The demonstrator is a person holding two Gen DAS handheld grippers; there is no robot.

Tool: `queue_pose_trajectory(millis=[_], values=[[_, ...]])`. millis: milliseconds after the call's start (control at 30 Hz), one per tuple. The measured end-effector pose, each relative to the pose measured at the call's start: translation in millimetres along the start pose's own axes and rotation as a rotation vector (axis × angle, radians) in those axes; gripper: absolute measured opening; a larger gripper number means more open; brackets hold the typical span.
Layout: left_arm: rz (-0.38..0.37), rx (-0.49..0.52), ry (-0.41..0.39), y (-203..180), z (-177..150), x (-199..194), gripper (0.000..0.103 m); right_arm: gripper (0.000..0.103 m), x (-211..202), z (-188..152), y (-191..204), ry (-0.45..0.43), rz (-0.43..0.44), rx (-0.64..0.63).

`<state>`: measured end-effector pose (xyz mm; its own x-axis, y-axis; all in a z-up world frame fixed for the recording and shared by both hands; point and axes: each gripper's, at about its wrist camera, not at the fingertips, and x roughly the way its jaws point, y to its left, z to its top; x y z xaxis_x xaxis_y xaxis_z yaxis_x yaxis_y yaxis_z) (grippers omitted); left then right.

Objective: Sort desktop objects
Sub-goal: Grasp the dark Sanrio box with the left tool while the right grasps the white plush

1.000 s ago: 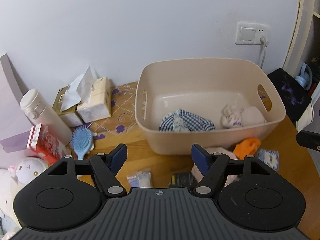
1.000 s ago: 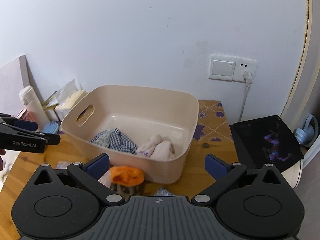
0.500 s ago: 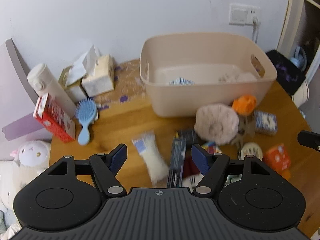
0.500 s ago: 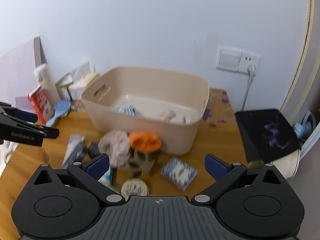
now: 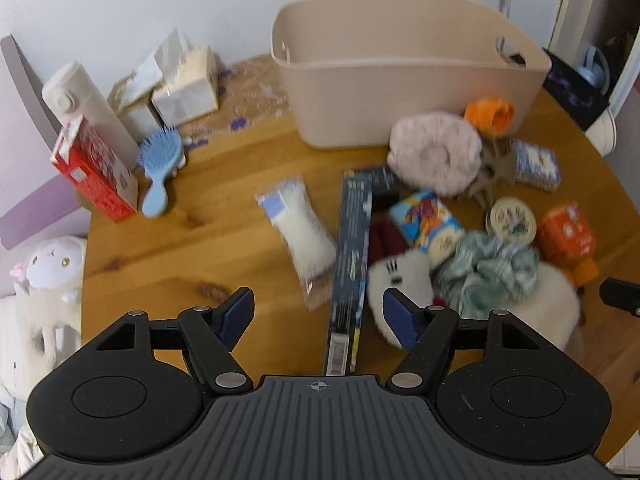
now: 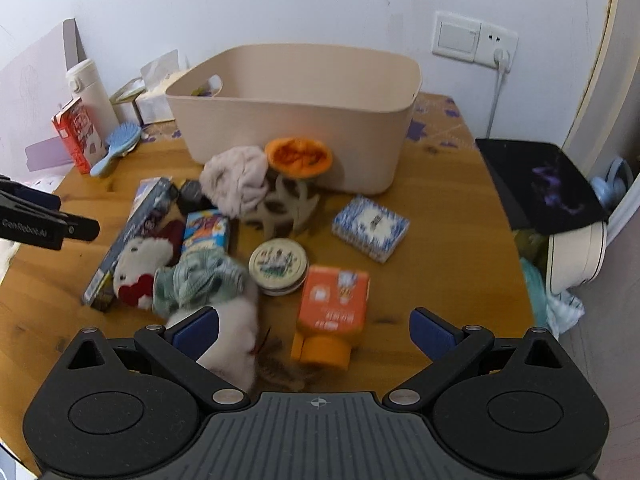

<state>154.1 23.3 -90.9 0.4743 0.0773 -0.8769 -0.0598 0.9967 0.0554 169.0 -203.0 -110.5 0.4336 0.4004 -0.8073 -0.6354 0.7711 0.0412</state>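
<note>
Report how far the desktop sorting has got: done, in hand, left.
Done: nothing can be confirmed, since the beige plastic basket hides its inside from both views. In hand: nothing; the left tongs and right tongs are open and empty above the wooden table. Left: the pile, including the round tin, orange box, blue patterned box and long dark box.

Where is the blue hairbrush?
The blue hairbrush lies on the wooden table at the left in both views, between the red carton and the tissue packs, far from the beige bin.
</note>
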Motion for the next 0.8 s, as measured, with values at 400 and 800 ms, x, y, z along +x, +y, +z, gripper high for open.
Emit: queue_pose_trajectory(millis=[400,800], values=[[-0.015,-0.042,0.096,10.4,-21.6,28.8,0.072,0.103,15.9,-5.1,33.3,0.044,0.091,-0.060],[-0.063,-0.060,0.130,10.9,-18.6,52.5,0.072,0.096,43.8,-4.8,53.6,0.123,0.135,-0.112]])
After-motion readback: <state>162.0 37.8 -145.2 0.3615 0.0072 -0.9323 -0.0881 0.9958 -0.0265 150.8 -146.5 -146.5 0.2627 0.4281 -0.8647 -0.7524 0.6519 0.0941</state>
